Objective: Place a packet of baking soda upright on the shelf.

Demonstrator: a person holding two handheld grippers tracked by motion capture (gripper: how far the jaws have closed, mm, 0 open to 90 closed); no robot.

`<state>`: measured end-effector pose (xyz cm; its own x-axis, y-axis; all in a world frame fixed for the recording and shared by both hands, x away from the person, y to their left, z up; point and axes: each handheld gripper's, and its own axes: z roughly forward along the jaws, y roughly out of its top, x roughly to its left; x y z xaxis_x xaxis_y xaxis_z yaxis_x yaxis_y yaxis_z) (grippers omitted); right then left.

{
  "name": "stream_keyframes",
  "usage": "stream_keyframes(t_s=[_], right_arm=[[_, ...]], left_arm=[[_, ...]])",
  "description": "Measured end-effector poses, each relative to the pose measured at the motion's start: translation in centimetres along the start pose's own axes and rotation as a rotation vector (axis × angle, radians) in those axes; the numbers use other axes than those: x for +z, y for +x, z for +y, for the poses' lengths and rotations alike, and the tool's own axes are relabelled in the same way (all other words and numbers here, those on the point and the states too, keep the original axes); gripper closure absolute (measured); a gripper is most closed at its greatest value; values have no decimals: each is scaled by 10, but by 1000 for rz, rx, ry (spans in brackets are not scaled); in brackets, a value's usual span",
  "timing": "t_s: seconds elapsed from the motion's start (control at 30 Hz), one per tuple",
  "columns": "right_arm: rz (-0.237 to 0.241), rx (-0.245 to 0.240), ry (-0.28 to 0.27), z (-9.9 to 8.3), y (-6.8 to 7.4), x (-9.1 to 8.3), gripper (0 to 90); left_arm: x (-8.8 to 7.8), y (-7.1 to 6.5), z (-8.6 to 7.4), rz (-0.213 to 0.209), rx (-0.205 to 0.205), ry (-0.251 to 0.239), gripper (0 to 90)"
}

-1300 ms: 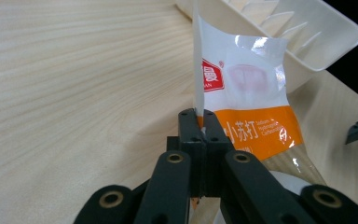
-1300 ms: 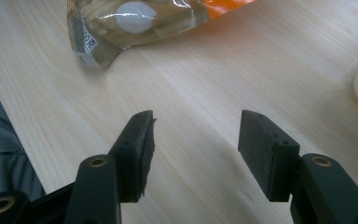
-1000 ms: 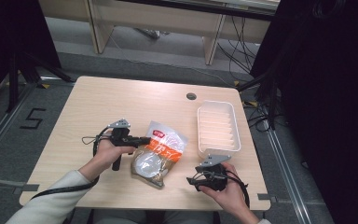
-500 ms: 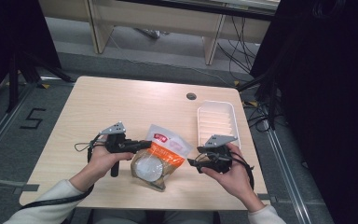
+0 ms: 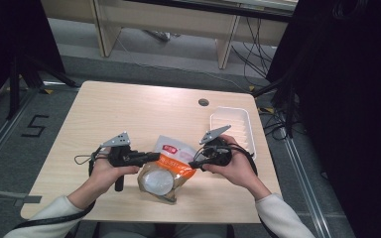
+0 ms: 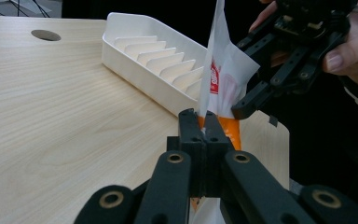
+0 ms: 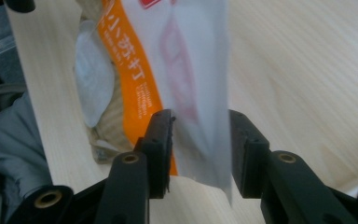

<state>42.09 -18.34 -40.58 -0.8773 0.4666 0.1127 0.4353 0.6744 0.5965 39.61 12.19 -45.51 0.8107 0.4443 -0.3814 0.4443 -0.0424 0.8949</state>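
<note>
**Lower centre of table: 1 snack bag between 2 grippers**

At lower centre of the high view, 1 snack bag (image 5: 168,166), white top w/ red label, orange band, clear window w/ a pale round item inside. Bag is lifted at its top, bottom end toward the near table edge.

Grippers, qty 2:
- left gripper (image 5: 151,157), left of bag in high view. Jaws fully closed, pinching the bag's edge; in the left gripper view the film rises straight up from between the pads (image 6: 200,135).
- right gripper (image 5: 194,163), right of bag. Jaws abt half open, have just been closing; in the right gripper view the bag's white part (image 7: 200,93) sits between the two fingers (image 7: 161,140), gap visible on the right side, so not pressed.

Hands, qty 2, one per gripper, pale sleeves at bottom of frame.

Other items:
- 1 white ribbed tray (image 5: 244,119), right of centre, upper right of the bag, apart from it.
- 1 wooden table (image 5: 129,109), w/ 1 round cable hole (image 5: 203,102) near the tray's upper left corner.
</note>
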Motion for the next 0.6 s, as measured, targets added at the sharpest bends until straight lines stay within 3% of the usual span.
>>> stream_keyframes(t_s=[0.2, 0.33, 0.4, 0.53, 0.6], right_arm=[[27, -18, -3, 2, 1, 6, 797], [21, -21, 33, 4, 3, 7, 891], [45, -13, 50, 7, 3, 7, 900], [56, 33, 91, 15, 7, 1, 900], [54, 32, 106, 18, 10, -1, 900]], left_arm=[[0, -2, 0, 0, 5, 1, 893], [-1, -2, 0, 15, 17, 6, 893], [0, 0, -1, 21, 15, 6, 893], [0, 1, -4, 38, 9, 3, 892], [0, 2, -5, 35, 13, 5, 890]])
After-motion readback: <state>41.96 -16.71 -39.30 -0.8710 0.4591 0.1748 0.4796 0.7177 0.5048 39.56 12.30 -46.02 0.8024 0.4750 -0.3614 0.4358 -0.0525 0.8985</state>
